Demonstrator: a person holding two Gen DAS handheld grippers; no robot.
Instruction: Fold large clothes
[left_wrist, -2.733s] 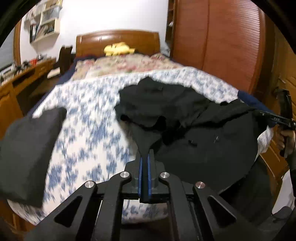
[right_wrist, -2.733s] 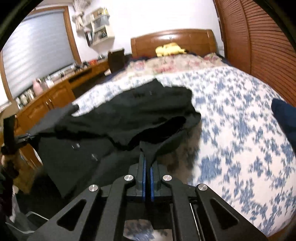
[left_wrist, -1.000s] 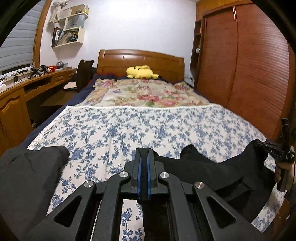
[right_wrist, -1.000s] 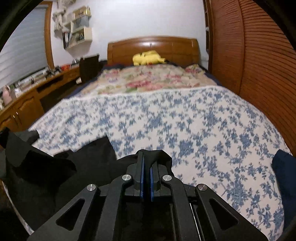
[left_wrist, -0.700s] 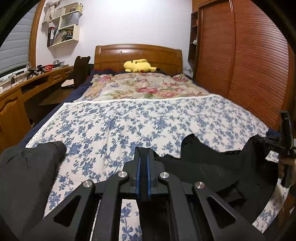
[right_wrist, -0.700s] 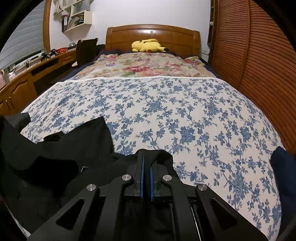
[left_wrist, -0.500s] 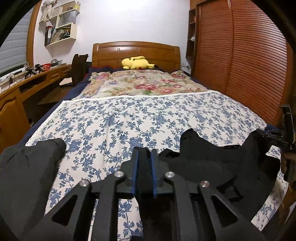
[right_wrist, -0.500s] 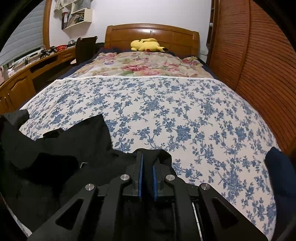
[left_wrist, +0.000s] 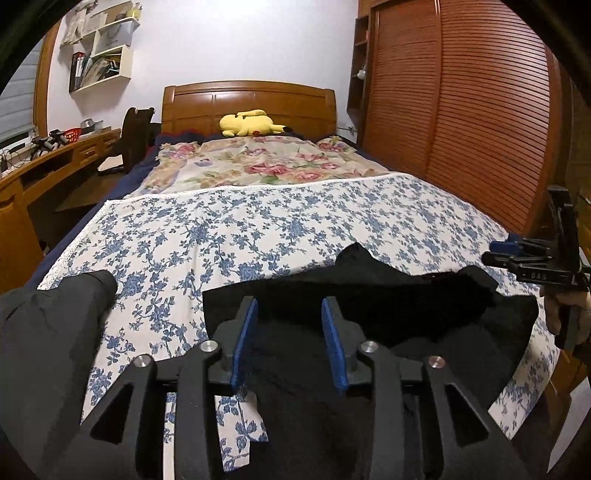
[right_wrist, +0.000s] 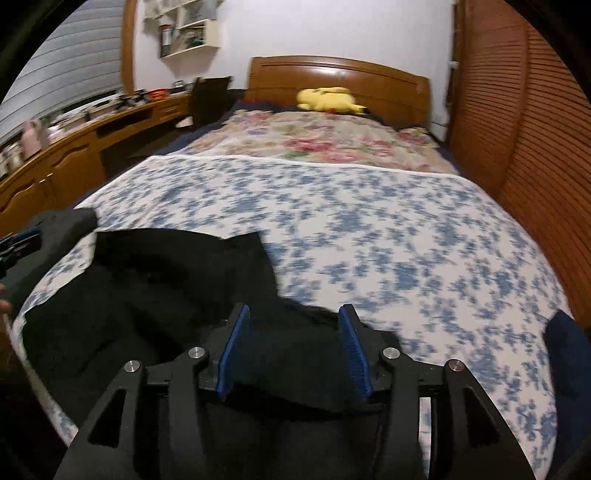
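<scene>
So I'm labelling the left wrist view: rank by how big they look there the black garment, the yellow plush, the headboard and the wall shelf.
1. Black garment, nearest the camera, so nearness inflates it.
2. Headboard.
3. Wall shelf.
4. Yellow plush, clearly smallest.

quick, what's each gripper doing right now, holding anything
Left gripper: jaws opening, black garment lies between the pads, unpinched.
Right gripper: jaws opening, same garment beneath, not gripped.

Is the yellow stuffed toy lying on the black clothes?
No, the yellow stuffed toy lies by the headboard, far from the black garment.
</scene>
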